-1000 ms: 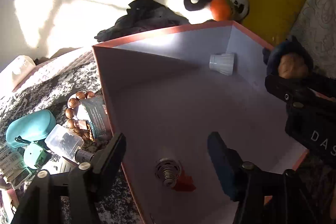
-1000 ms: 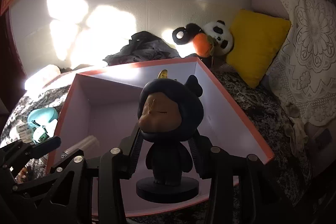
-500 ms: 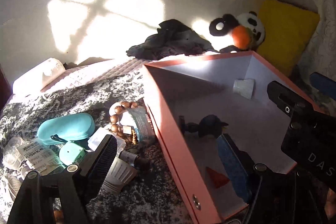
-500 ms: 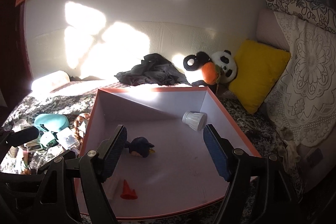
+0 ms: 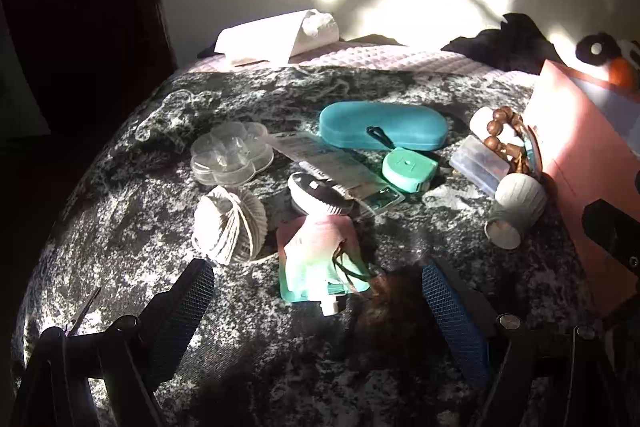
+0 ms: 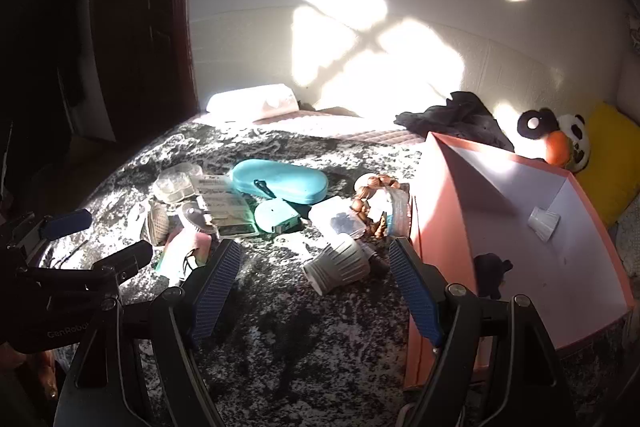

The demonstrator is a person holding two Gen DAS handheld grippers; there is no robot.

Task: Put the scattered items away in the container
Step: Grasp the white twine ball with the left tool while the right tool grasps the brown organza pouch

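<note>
Your left gripper [image 5: 318, 301] hangs with its two blue-padded fingers spread wide and nothing between them, over the mottled black-and-white velvet bedspread [image 5: 120, 211]; directly ahead of it, between the fingertips' lines, lies the flat pink-and-green spouted pouch [image 5: 320, 259], with the ribbed white scallop shell [image 5: 230, 225] just to its left. Your right gripper [image 6: 314, 287] is likewise spread and empty; the ribbed grey plastic cup [image 6: 338, 263] lies on its side between and just beyond its fingertips, closer to the right finger. Behind these lies the remaining scatter: the teal hard-shell glasses case [image 5: 382, 127], the small teal tape-measure housing [image 5: 408, 167] just in front of it, the clear flower-shaped plastic tray [image 5: 230, 153], the round black-topped brush [image 5: 318, 193] partly under a clear printed blister card [image 5: 340, 171], and the brown wooden bead bracelet [image 6: 374, 201] near the wall of the container. The container, a large open pink cardboard box [image 6: 436, 203] with a pale interior, stands to the right of both grippers; inside it you see a dark figurine [image 6: 490, 273] and a small white ribbed cup [image 6: 542, 223].
</note>
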